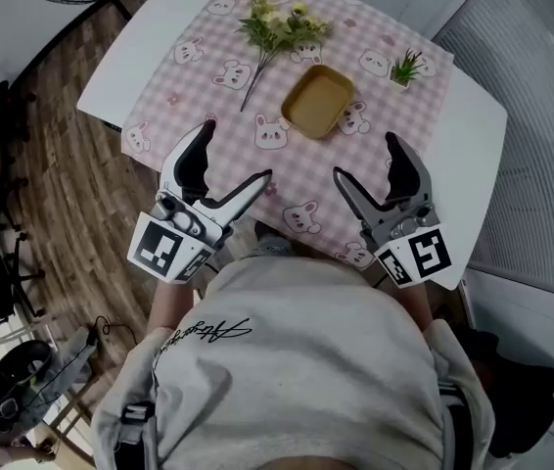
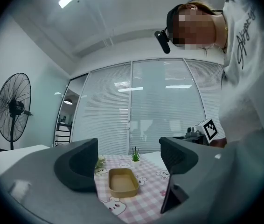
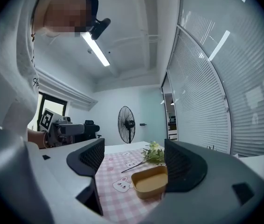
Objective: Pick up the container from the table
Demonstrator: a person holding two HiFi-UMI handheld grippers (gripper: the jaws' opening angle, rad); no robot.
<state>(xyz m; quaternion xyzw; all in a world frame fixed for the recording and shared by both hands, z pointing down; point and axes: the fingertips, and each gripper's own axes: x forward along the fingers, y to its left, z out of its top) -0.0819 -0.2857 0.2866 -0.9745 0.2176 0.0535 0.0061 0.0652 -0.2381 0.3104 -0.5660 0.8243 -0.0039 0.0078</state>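
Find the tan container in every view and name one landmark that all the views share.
Head view: container at upper centre, on the pink checked tablecloth, right of the flower bunch.
Left gripper view: container at low centre, slightly left of the middle.
Right gripper view: container at low centre, slightly right of the middle.
Shared landmark: the rabbit-print tablecloth under it.

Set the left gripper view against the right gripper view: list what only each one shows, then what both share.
Only the left gripper view: the small potted plant and the right gripper's marker cube. Only the right gripper view: the left gripper's marker cube and the flowers' long stem. Both: the tan container lying empty on the pink checked cloth, the standing fan, and that view's own jaws standing apart with nothing gripped.
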